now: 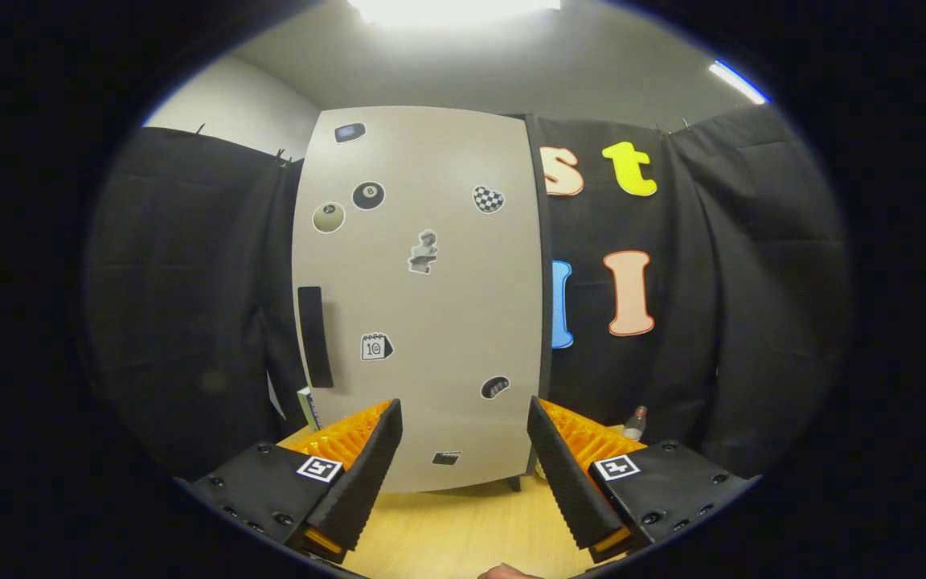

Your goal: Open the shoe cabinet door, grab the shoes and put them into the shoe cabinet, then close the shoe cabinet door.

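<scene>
A tall pale grey shoe cabinet [431,305] stands straight ahead on the wooden table, its door shut. The door carries several small stickers and a black vertical handle [314,336] along its left side. My gripper [465,418] is open, its two black fingers with orange backs spread wide and nothing between them. The fingertips [389,418] sit just short of the lower part of the door. No shoes are visible.
A light wooden tabletop [463,531] lies below the fingers. A small bottle [636,422] stands behind the right finger beside the cabinet. A green-edged box [309,406] peeks out at the cabinet's lower left. Black cloth walls surround the cabinet.
</scene>
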`<state>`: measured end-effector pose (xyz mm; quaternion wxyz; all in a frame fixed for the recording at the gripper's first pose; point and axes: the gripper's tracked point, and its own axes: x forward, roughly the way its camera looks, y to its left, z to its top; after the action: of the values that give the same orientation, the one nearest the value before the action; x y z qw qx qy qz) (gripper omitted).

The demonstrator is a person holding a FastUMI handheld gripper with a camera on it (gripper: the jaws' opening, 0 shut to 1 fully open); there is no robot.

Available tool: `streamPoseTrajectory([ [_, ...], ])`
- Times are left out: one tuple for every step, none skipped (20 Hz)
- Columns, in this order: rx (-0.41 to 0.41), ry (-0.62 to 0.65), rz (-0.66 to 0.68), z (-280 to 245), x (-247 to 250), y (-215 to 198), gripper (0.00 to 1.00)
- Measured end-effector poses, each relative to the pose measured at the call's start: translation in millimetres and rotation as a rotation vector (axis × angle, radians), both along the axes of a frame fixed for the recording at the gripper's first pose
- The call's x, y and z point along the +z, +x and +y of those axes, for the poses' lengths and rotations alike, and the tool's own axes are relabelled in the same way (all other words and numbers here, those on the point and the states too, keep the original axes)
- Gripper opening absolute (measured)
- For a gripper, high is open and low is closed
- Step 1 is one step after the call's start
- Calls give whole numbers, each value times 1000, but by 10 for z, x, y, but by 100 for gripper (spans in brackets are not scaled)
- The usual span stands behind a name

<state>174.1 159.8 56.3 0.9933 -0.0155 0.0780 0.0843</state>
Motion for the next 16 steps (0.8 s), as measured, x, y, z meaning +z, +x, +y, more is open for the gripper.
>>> streamPoseTrajectory([
  [-11, -1, -4, -92, 26, -47, 98],
  [-21, 2, -9, -179, 49, -91, 98],
  [-28, 3, -14, -249, 71, -135, 97],
  [-38, -1, -16, -329, 82, -176, 98],
  [-47, -6, -18, -410, 88, -223, 98],
  [-54, -11, -19, -474, 87, -252, 98],
  [-60, -16, -18, -536, 88, -284, 98],
  [-63, -21, -17, -569, 80, -312, 98],
  [-68, -28, -17, -616, 77, -332, 98],
  [-76, -33, -20, -656, 78, -352, 98],
  [-78, -37, -19, -678, 73, -371, 98],
  [-76, -39, -18, -682, 62, -387, 98],
  [-75, -39, -17, -691, 62, -405, 98],
  [-73, -37, -18, -699, 70, -419, 97],
  [-73, -35, -20, -703, 77, -431, 97],
  [-74, -36, -23, -721, 79, -427, 97],
])
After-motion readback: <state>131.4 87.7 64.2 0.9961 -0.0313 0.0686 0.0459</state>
